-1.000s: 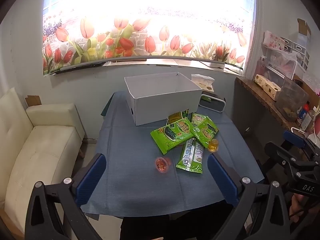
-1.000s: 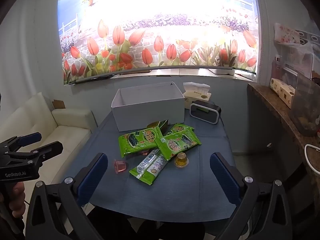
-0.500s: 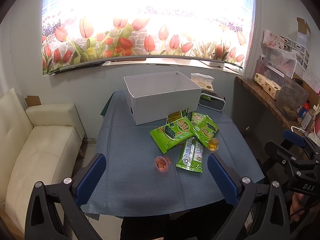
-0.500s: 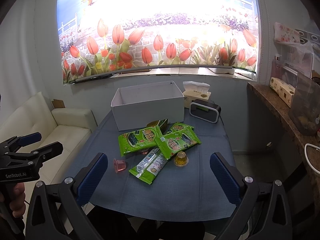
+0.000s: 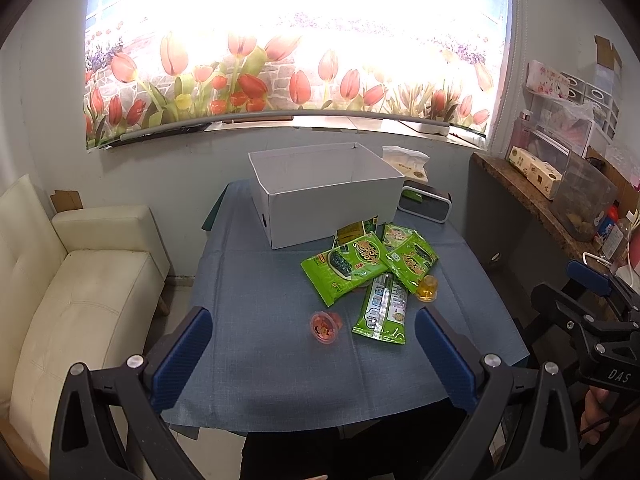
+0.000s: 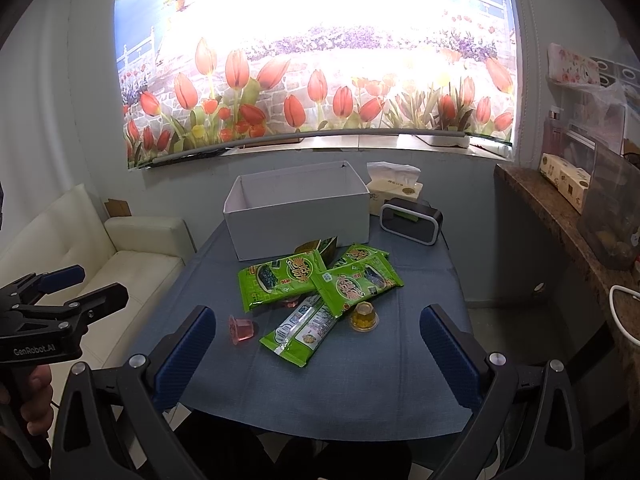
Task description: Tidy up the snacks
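Both wrist views look forward and slightly down from the near edge of the blue-clothed table [image 5: 260, 320] toward the white box [image 5: 328, 196] and tulip mural [image 6: 312, 92] — left view from left of centre, right view from further right — sharing the whole tabletop.

Black tools [image 5: 312, 352], blue ribbed pads [image 6: 182, 356]

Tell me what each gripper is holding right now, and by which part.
Nothing is held. The left gripper and right gripper are both open above the table's near edge; the snack packets lie untouched on the table.
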Available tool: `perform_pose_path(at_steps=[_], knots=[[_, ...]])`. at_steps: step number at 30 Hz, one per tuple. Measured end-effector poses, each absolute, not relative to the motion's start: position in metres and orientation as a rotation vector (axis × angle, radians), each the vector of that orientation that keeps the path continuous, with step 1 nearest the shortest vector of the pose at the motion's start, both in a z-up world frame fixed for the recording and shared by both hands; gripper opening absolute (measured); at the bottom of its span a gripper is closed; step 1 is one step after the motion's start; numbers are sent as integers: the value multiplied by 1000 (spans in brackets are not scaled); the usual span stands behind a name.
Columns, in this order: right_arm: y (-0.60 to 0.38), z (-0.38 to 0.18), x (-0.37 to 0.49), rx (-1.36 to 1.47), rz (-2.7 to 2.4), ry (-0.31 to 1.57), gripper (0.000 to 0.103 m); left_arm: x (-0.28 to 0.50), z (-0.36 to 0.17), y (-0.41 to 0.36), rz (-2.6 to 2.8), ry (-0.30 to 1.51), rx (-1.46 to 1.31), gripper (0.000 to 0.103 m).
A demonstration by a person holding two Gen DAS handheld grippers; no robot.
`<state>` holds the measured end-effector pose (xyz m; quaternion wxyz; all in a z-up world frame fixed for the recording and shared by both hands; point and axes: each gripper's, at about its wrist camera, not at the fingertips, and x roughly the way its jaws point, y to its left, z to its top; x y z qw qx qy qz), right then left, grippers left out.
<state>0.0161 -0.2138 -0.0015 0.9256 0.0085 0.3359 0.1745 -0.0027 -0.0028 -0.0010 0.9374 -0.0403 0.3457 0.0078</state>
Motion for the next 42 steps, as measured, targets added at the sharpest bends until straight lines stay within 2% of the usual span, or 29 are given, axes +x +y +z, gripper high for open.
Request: perform_pose_path(at_steps=[42], knots=[[-216,-7,15,46,364,713,103,-4,-1,-5,20,715,-79,103]])
